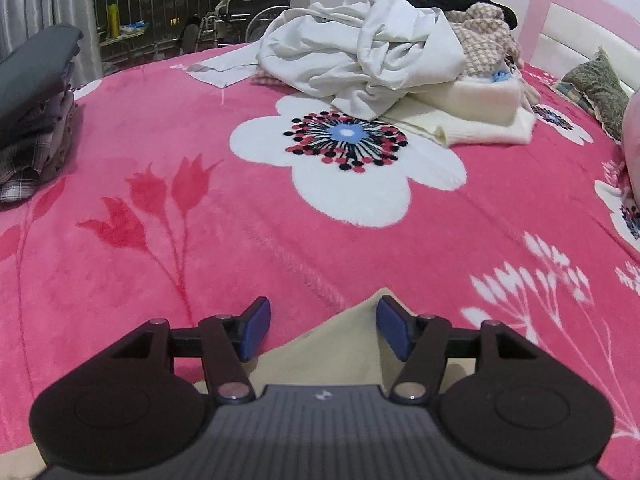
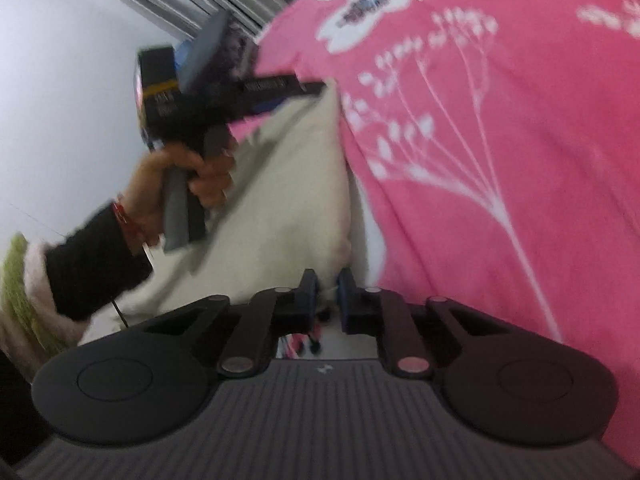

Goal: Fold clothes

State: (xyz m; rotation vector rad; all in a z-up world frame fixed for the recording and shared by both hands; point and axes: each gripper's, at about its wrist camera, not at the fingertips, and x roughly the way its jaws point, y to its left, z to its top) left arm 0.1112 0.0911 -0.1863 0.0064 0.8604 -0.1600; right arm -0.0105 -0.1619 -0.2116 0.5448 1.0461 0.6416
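Left wrist cam sits low over the pink blanket (image 1: 280, 220), looking across the bed toward the headboard (image 1: 560, 12). Right wrist cam is tilted sideways, close to the bed edge, blurry. Both catch the beige cloth (image 1: 340, 344) and the blanket's white sprig print (image 2: 460, 120).

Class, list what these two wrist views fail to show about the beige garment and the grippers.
- Beige garment: left wrist view, mostly hidden beneath the left gripper.
- Right gripper: grip on cloth unclear, motion blur.
- Folded stack: cut by left edge.
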